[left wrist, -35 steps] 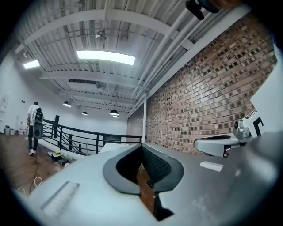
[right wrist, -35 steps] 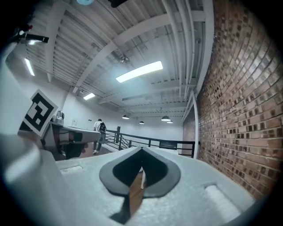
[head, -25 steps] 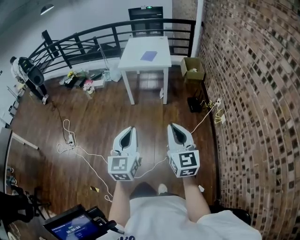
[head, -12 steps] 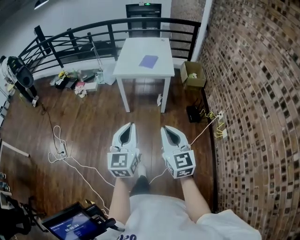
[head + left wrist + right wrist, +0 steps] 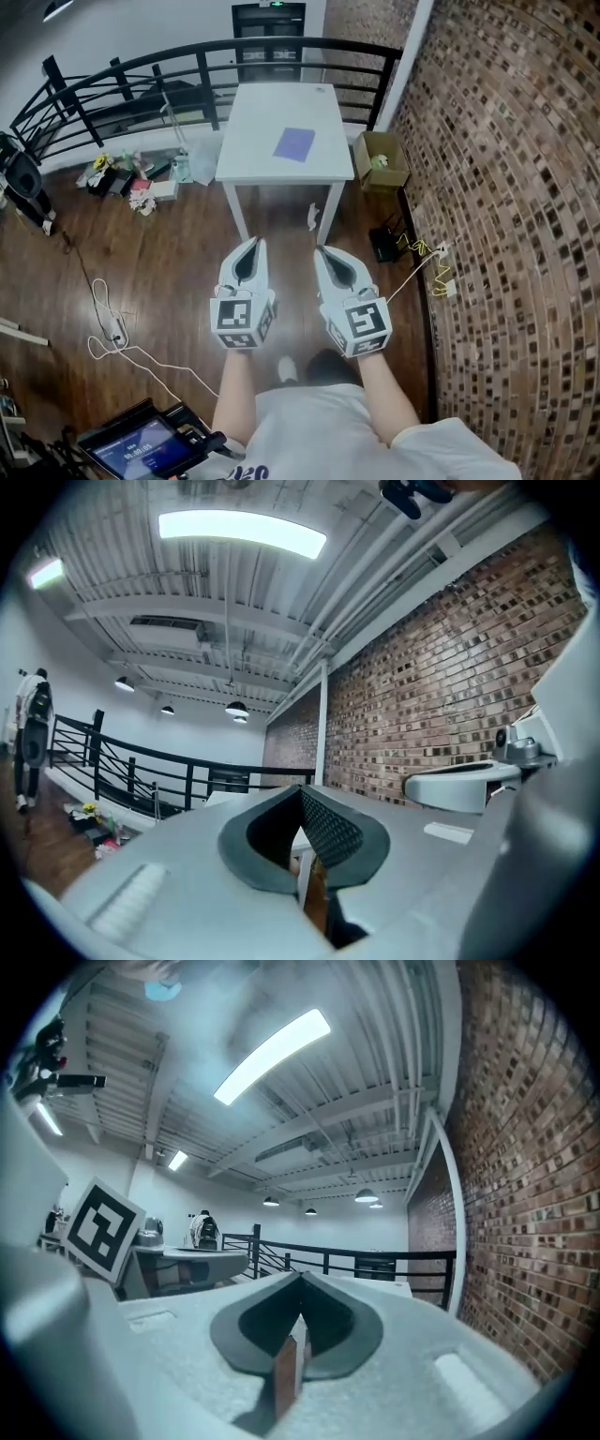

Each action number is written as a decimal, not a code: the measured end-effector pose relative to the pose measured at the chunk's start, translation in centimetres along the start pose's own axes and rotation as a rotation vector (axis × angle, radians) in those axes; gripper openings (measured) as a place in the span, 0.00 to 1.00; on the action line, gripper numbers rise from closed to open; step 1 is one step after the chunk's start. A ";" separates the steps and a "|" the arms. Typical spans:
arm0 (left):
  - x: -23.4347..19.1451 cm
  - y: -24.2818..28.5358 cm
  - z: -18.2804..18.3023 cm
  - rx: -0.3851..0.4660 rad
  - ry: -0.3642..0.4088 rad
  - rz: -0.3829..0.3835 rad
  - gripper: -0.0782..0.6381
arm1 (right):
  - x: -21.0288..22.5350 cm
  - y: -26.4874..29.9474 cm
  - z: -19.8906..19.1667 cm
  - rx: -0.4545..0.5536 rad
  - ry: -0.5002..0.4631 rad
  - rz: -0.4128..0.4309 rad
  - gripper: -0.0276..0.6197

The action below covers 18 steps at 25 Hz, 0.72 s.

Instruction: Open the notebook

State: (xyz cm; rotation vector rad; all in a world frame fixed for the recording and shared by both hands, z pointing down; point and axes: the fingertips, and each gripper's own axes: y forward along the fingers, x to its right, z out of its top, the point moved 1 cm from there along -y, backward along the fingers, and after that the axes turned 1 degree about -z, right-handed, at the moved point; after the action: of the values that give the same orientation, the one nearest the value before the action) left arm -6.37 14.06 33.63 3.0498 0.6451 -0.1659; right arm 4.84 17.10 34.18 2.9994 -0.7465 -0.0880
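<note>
Notebook: one purple notebook (image 5: 295, 143) lies closed on the white surface (image 5: 253, 159), right of its middle and far ahead of both grippers, well apart from them.
Head view only: it alone shows the notebook, the wooden floor (image 5: 159, 253), one open cardboard box (image 5: 380, 159) right of the surface, and a white cable (image 5: 117, 328) looping on the floor at left.
Gripper views only: they show the ceiling. The left gripper view has a long light strip (image 5: 239, 532), and the brick wall (image 5: 441, 667) fills its right.
Cross-sight: the left gripper view catches the right gripper at its right edge. The right gripper view catches the left one's marker cube (image 5: 101, 1227) at its left.
Count: two grippers, two marker cubes, one surface, one black railing (image 5: 141, 70) behind it.
Left gripper (image 5: 251, 248): jaws closed together, nothing between them.
Right gripper (image 5: 324, 255): jaws closed together, nothing between them.
Pose: both forearms reach forward side by side. The grippers sit level and nearly parallel, tips toward the surface, above the floor.
</note>
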 end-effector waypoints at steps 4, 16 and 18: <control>-1.8 5.0 -1.7 -0.043 -0.023 -0.019 0.13 | 3.3 4.8 -1.8 -0.045 0.036 -0.015 0.02; -9.0 26.1 0.5 -0.044 0.066 -0.053 0.13 | 15.5 25.9 0.8 0.041 0.065 0.018 0.02; -10.0 29.2 0.6 -0.050 0.073 -0.056 0.13 | 17.6 28.8 1.2 0.045 0.083 0.019 0.03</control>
State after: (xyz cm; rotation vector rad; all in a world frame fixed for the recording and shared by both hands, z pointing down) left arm -3.67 -16.72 34.02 3.0034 0.7280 -0.0386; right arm 6.81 -16.63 34.00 3.0165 -0.7787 0.0541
